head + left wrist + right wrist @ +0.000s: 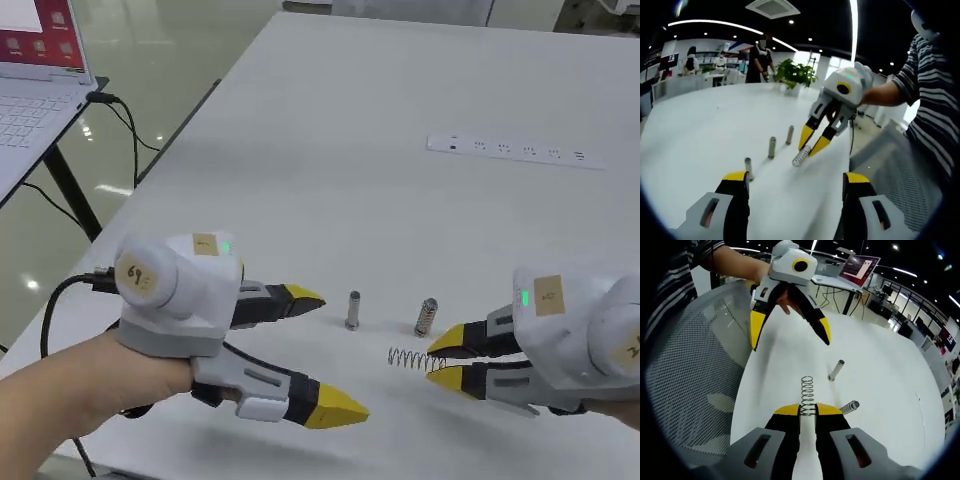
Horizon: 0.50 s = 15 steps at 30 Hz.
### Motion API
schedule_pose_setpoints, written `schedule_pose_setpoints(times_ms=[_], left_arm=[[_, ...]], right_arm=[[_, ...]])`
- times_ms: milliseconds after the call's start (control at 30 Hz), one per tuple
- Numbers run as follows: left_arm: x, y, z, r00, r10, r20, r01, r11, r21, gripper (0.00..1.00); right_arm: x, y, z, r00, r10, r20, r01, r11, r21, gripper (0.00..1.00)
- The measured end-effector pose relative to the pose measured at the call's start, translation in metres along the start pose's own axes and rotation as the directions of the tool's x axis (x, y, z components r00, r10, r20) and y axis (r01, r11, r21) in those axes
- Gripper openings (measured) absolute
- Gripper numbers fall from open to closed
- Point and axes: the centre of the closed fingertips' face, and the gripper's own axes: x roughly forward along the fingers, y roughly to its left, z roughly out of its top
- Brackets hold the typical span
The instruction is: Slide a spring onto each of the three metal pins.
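The right tongs (807,410) are clenched on the near end of a loose spring (807,389), which sticks straight out ahead of the tips, low over the white bench (400,120). The left tongs (320,352) are spread wide and hold nothing, hovering just left of the pins. A bare pin (353,310) stands upright just beyond the spring's free end. Beside it, nearer the right tongs, a second pin (426,317) looks ribbed, as if a coil already sits on it. The left gripper view shows three pins in a row, and the nearest pin (747,168) stands by the left tongs' own tip.

The step in hand looks like threading the held spring onto the bare pin. To do it well, I would tip the spring so its open end faces down, centre that end over the pin's top, and lower it along the pin's axis. A coil held by one end is likely to sag and wobble, so slow travel should help. The pins seem to stand loose and could topple if the coil catches. The open left tongs could steady the shaft low down.

A round sticker (137,275) on the left gripper's body carries handwriting that reads like "69". The tan labels (205,243) on top of both grippers are too small to read. The laptop (35,60) screen shows red tiles with illegible text, and the power strip (515,150) has no readable marking.
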Motion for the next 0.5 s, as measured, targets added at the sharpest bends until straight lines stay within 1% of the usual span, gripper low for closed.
schedule_pose_setpoints(times_ms=[67, 100, 200, 333, 500], left_arm=[[0.006, -0.005, 0.002, 0.9997, -0.025, 0.003, 0.025, 1.0, -0.002, 0.66], [0.01, -0.009, 0.005, 0.9985, -0.051, 0.019, 0.051, 0.999, -0.011, 0.63], [0.016, -0.01, 0.008, 0.9983, -0.051, 0.027, 0.051, 0.999, -0.004, 0.59], [0.024, -0.01, 0.005, 0.9979, -0.064, 0.009, 0.064, 0.998, 0.006, 0.51], [0.029, -0.011, 0.003, 0.9973, -0.073, -0.004, 0.073, 0.997, 0.017, 0.46]], right_arm=[[-0.002, 0.0, 0.003, 1.0, 0.0, 0.006, 0.0, 1.0, -0.003, 0.08], [-0.003, 0.001, 0.004, 1.0, 0.001, 0.009, -0.001, 1.0, -0.004, 0.08], [-0.005, 0.001, 0.006, 0.9999, 0.002, 0.014, -0.002, 1.0, -0.009, 0.08], [-0.005, 0.0, 0.007, 0.9999, -0.001, 0.016, 0.002, 1.0, -0.01, 0.08], [-0.006, 0.002, 0.007, 0.9999, 0.005, 0.016, -0.005, 1.0, -0.015, 0.08]])
